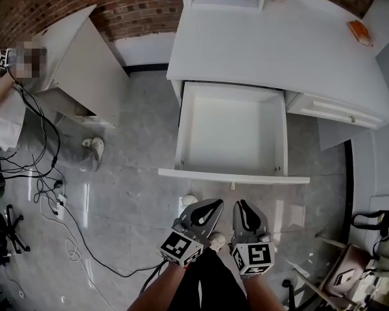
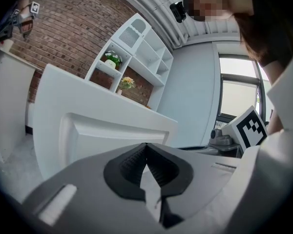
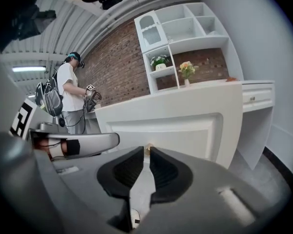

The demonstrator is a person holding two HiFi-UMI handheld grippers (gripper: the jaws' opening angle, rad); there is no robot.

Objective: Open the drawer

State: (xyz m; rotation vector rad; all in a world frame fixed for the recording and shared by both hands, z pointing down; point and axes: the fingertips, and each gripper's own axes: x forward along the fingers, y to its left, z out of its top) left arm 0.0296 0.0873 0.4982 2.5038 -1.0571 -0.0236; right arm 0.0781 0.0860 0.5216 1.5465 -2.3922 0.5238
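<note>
The white drawer [image 1: 201,172] under the desk stands pulled far out, its inside bare, with a small knob [image 1: 232,186] on its front panel. Both grippers hang side by side just in front of that panel, apart from it. My left gripper [image 1: 216,204] is shut, the fingertips meeting with nothing between them [image 2: 146,145]. My right gripper [image 1: 241,204] shows a narrow gap between its pads and holds nothing [image 3: 147,149]. The knob [image 3: 148,146] sits just beyond its tips on the drawer front [image 3: 185,128]. In the left gripper view the drawer front [image 2: 102,130] fills the middle.
A white desk [image 1: 279,44] carries an orange object [image 1: 360,31]; a second, closed drawer [image 1: 330,109] lies to the right. A white cabinet [image 1: 84,63], a person [image 1: 13,102] and floor cables [image 1: 58,199] are at left. A chair [image 1: 350,264] stands at lower right.
</note>
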